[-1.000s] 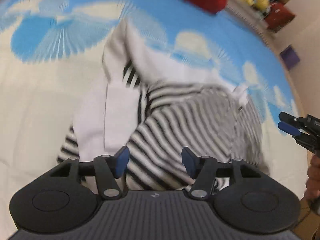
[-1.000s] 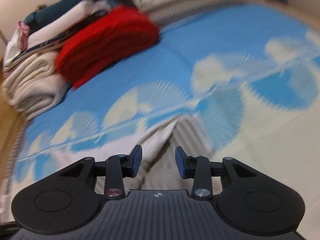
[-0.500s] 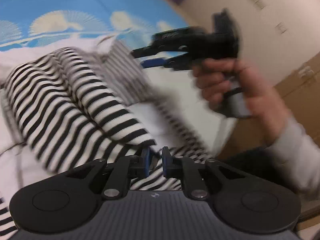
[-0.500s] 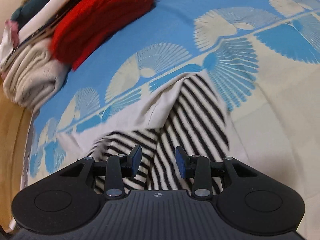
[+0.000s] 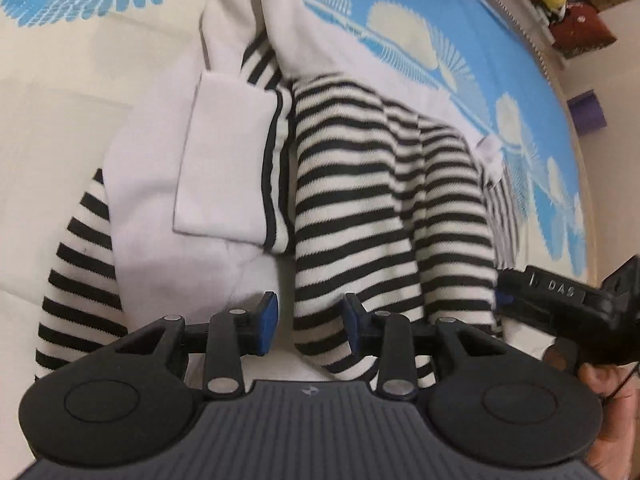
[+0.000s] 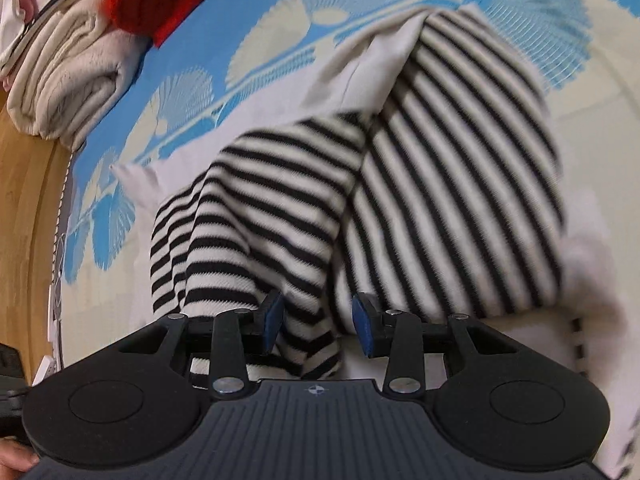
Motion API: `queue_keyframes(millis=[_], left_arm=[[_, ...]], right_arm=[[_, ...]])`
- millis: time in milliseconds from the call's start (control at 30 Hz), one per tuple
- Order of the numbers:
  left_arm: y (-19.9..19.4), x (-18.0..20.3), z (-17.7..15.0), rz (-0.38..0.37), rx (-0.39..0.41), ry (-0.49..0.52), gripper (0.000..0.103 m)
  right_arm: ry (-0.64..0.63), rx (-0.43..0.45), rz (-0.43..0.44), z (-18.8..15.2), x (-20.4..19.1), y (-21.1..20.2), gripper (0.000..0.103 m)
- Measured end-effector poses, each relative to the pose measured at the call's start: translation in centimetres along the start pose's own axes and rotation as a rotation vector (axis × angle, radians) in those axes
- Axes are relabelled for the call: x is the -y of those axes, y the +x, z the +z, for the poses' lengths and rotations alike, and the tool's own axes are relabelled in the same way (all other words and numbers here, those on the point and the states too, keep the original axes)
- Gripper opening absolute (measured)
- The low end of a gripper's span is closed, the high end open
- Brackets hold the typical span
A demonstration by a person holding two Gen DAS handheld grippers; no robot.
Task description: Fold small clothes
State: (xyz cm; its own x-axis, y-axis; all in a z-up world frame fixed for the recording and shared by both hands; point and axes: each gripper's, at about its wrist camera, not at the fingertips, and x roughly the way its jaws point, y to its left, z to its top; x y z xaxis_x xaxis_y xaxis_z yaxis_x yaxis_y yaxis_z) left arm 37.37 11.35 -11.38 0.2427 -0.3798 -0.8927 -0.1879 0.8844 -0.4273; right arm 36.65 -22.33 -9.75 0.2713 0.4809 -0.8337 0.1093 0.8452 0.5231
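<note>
Striped garment [image 5: 360, 184] lay crumpled mid-blanket [image 5: 60, 100], white panel uppermost. Left gripper [image 5: 308, 322]: jaws opening, a striped fold between them, pads not pressing. Right gripper [image 6: 318, 322]: jaws closing around a striped fold, pads clear of it.

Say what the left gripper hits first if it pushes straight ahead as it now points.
Probably the striped garment: a striped fold already lies between the opening jaws of the left gripper, the bedspread underneath. Depth is unclear.

Both wrist views steeply down, close; share striped garment [image 5: 360, 200].
</note>
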Motion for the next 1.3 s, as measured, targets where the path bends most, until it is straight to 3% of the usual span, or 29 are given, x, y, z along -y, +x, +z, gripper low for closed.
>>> queue_keyframes(millis=[33,67,100,133,200,300,400,467,600,633,733,767,800,833,1033,1100,1167,1233,1267,1300], left_arm=[[0.3,0.0,-0.1,0.006,-0.006,0.003,0.038],[0.8,-0.1,-0.4,-0.001,-0.011,0.004,0.03],[1.2,0.1,-0.2,-0.015,-0.016,0.015,0.017],[0.6,0.2,-0.2,-0.03,-0.012,0.04,0.001],[-2.0,0.8,0.3,-0.046,0.096,0.084,0.001],[-6.9,0.6,1.4,-0.072,0.297,0.112,0.001],[-8.7,-1.2,1.8,-0.098,0.347,0.05,0.001],[-7.8,-1.9,1.9,-0.12,0.278,0.034,0.001],[-4.5,-1.9,1.3,0.001,0.108,0.066,0.003],[-4.2,-2.2,1.3,-0.001,0.087,0.048,0.008],[-4.9,-2.5,1.5,-0.016,0.12,0.023,0.042],[-5.1,-2.6,1.6,-0.016,0.141,0.013,0.047],[-5.1,-2.7,1.7,-0.016,0.151,0.003,0.047],[-4.9,-2.8,1.7,-0.018,0.158,-0.009,0.047],[-3.4,-1.6,2.7,-0.003,0.153,-0.036,0.047],[-3.0,-1.1,2.9,0.005,0.155,-0.034,0.035],[-2.5,-0.6,3.2,0.002,0.152,-0.032,0.006],[-2.3,0.1,3.4,-0.012,0.163,-0.027,0.004],[-2.4,0.4,3.6,-0.024,0.183,-0.023,0.004],[-2.8,0.7,3.8,-0.05,0.215,-0.026,0.004]], right_arm=[[-0.005,0.0,-0.003,0.0,-0.2,0.2,0.03],[-0.012,0.003,-0.005,0.0,-0.4,0.2,0.011],[-0.014,0.013,-0.003,0.0,-0.5,0.1,0.003],[-0.012,0.03,0.008,0.0,-0.5,-0.3,0.001],[0.009,0.098,0.053,0.5,-0.2,-2.0,0.001],[0.043,0.312,0.143,1.9,0.7,-7.9,0.001],[0.109,0.452,0.167,2.7,3.4,-12.4,0.001],[0.189,0.431,0.125,3.0,5.8,-12.9,0.001],[0.231,0.181,-0.044,2.9,7.9,-8.6,0.002],[0.224,0.152,-0.08,2.8,7.9,-7.9,0.004],[0.236,0.174,-0.079,2.9,7.4,-7.7,0.007],[0.244,0.188,-0.062,3.0,7.2,-7.8,0.022],[0.249,0.198,-0.054,3.0,7.0,-7.8,0.042],[0.245,0.199,-0.052,2.9,6.8,-7.7,0.049],[0.251,0.14,-0.011,2.9,6.6,-5.4,0.051],[0.246,0.141,-0.008,3.0,6.3,-5.5,0.051],[0.235,0.142,0.001,3.0,5.8,-5.7,0.051],[0.231,0.142,0.016,3.3,5.7,-5.6,0.049],[0.231,0.143,0.024,3.4,5.6,-5.6,0.039],[0.226,0.145,0.041,3.6,5.4,-5.5,0.021]])
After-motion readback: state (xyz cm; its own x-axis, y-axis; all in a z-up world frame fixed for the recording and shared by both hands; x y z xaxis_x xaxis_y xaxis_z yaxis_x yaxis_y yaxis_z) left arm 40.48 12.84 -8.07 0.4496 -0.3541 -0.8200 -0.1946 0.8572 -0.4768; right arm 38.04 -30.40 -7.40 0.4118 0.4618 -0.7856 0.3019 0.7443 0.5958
